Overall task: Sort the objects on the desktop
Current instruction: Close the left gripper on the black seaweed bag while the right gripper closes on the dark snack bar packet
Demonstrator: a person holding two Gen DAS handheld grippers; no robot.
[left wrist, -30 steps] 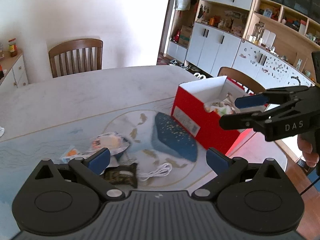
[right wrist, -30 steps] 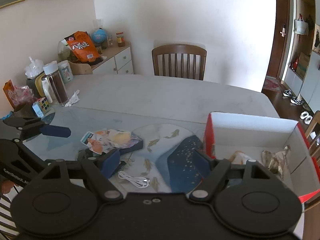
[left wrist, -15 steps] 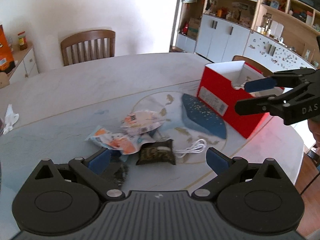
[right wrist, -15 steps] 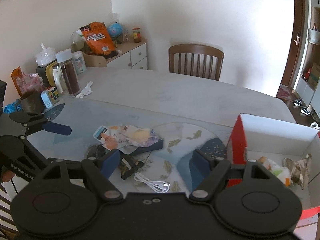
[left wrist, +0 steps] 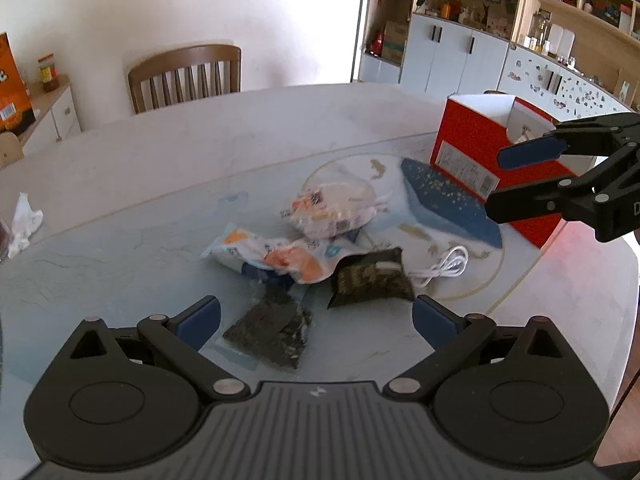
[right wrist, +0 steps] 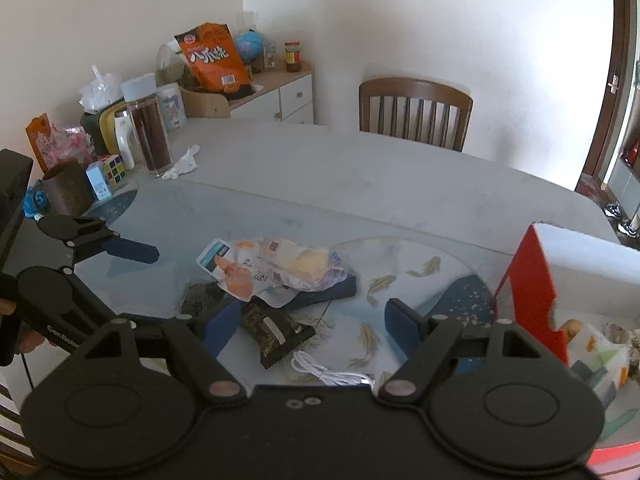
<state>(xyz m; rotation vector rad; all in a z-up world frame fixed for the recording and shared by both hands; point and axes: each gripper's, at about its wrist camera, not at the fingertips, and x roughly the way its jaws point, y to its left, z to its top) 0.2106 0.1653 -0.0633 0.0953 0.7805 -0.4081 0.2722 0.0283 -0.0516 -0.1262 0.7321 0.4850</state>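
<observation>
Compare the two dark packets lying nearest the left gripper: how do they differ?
The dark packet nearer the left gripper looks flat, with a clear plastic edge; the dark packet beside the white cable looks plumper and opaque. The nearer one shows no label, the other bears a pale strip. The nearer one is partly tucked under the orange-and-white wrapper; the other only meets its edge. Both lie flat on the table, ungripped.
</observation>
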